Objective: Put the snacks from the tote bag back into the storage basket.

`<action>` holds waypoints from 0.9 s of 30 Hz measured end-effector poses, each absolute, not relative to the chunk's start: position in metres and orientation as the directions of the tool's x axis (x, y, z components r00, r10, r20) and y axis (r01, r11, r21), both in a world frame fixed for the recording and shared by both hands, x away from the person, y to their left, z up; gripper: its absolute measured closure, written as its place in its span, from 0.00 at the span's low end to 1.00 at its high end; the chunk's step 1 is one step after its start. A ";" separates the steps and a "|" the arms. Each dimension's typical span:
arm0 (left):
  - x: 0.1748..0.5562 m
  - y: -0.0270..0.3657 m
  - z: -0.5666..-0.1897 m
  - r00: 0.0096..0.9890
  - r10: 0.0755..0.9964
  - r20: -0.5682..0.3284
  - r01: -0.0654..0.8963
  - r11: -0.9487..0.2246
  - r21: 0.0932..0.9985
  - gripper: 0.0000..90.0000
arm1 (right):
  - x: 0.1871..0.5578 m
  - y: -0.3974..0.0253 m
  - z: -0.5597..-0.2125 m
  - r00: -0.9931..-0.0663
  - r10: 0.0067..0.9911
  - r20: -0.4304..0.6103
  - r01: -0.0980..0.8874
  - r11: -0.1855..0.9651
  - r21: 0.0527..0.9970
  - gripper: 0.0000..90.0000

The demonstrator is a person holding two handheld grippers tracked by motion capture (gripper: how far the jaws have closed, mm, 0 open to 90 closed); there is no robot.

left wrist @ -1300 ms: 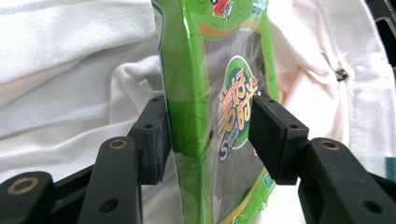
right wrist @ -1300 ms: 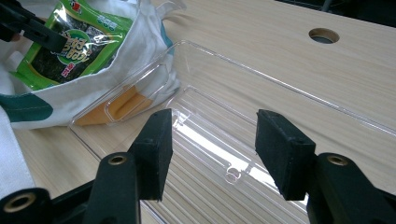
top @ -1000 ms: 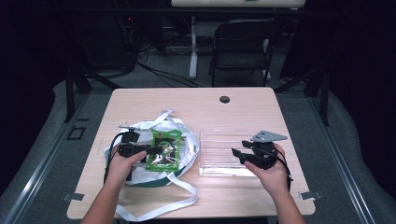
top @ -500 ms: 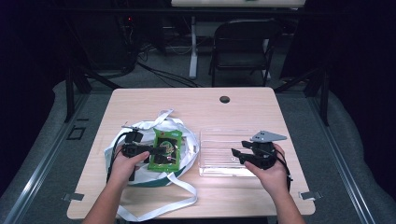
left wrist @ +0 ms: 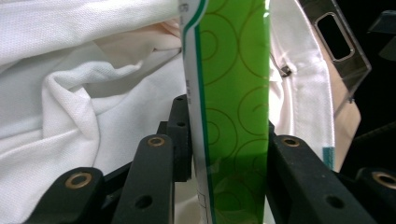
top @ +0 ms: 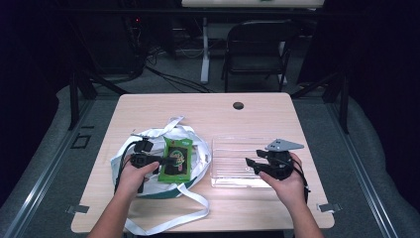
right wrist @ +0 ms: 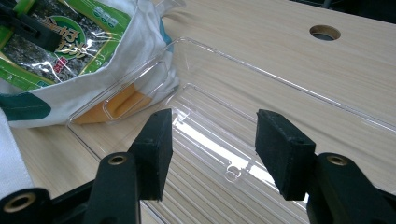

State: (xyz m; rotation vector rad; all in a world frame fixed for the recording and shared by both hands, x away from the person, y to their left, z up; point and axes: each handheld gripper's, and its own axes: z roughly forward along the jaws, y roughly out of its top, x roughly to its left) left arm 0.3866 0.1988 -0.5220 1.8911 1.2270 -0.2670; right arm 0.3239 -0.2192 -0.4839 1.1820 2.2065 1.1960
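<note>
A green snack packet (top: 178, 159) is seen lying on top of a white cloth bag (top: 200, 157) at the left half of the wooden table (top: 208, 111). The packet is pinched edge-on between the jaws of the left gripper (top: 166, 162), as shown in the left gripper view, where the green packet (left wrist: 233, 116) stands between the two black jaws with white bag fabric (left wrist: 84, 93) behind. White straps (top: 173, 218) are trailed from the bag toward the near table edge. A clear plastic tray (top: 230, 148) is set just beside the bag, on the right. The right gripper (top: 251, 164) is held over the tray's near right part, jaws spread apart with nothing between them; the tray floor (right wrist: 210, 154) is visible through the gap.
</note>
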 end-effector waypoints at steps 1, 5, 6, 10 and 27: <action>0.387 0.199 -0.522 0.497 0.648 -0.577 0.830 -0.162 0.533 0.79 | 0.324 -0.220 -0.484 -0.582 0.810 0.070 0.500 0.289 0.817 0.51; 0.387 0.200 -0.521 0.507 0.637 -0.581 0.830 -0.178 0.529 0.80 | 0.324 -0.219 -0.484 -0.583 0.810 0.069 0.500 0.290 0.816 0.51; 0.387 0.200 -0.521 0.508 0.635 -0.582 0.830 -0.180 0.527 0.80 | 0.324 -0.219 -0.484 -0.583 0.810 0.069 0.500 0.290 0.816 0.51; 0.386 0.203 -0.520 0.513 0.628 -0.585 0.833 -0.198 0.517 0.80 | 0.324 -0.219 -0.484 -0.582 0.810 0.070 0.499 0.288 0.817 0.51; 0.384 0.209 -0.517 0.535 0.611 -0.583 0.831 -0.255 0.494 0.81 | 0.324 -0.220 -0.484 -0.584 0.809 0.068 0.500 0.292 0.815 0.51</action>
